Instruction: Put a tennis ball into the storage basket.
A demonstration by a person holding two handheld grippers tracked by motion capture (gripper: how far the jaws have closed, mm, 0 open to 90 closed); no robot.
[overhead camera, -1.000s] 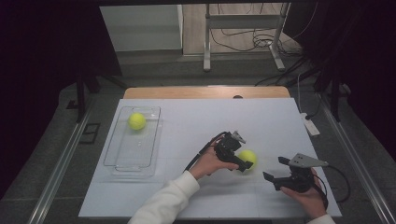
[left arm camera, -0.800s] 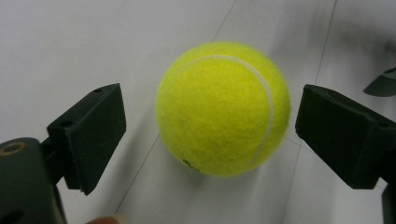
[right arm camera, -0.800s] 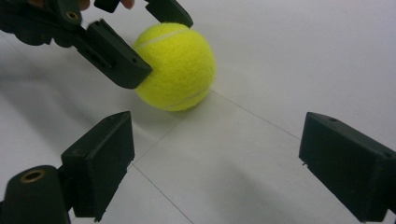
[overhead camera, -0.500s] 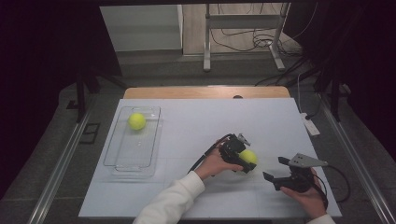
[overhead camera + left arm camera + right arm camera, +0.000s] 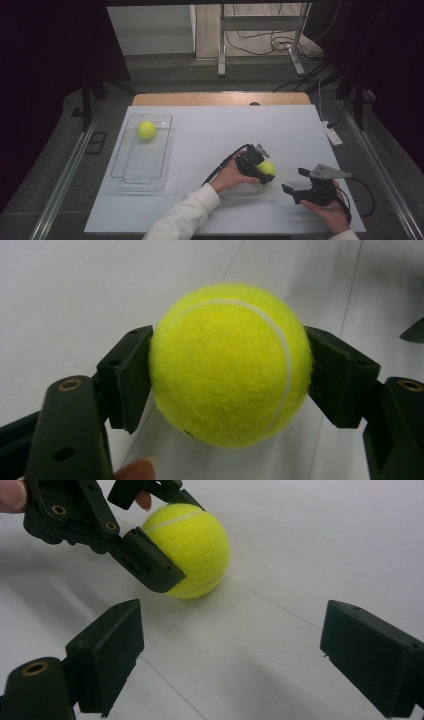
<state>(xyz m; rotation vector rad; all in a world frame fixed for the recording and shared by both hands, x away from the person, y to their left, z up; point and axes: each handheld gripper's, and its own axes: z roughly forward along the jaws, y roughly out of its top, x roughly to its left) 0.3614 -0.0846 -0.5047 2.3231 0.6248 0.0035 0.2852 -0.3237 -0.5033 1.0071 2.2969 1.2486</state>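
A yellow tennis ball [image 5: 266,167] rests on the white table, right of the middle. My left gripper [image 5: 264,170] is shut on it; its jaws have just been closing, and both pads [image 5: 127,380] press the ball's [image 5: 230,365] sides. In the right gripper view the same ball [image 5: 192,550] sits on the table ahead, clamped by the left gripper [image 5: 155,527]. My right gripper [image 5: 294,181] hovers a little to the ball's right, open, with nothing between its pads [image 5: 107,650]. A second tennis ball [image 5: 146,129] lies in a clear plastic tray [image 5: 120,150] at the left.
The white board [image 5: 210,130] covers the table, with bare surface between the tray and the hands. A white power strip [image 5: 331,132] lies by the right edge. Cables trail from both grippers. Metal rails run along both sides of the table.
The left gripper's jaws have closed onto the tennis ball, which stays at the same spot. The right gripper has not moved.
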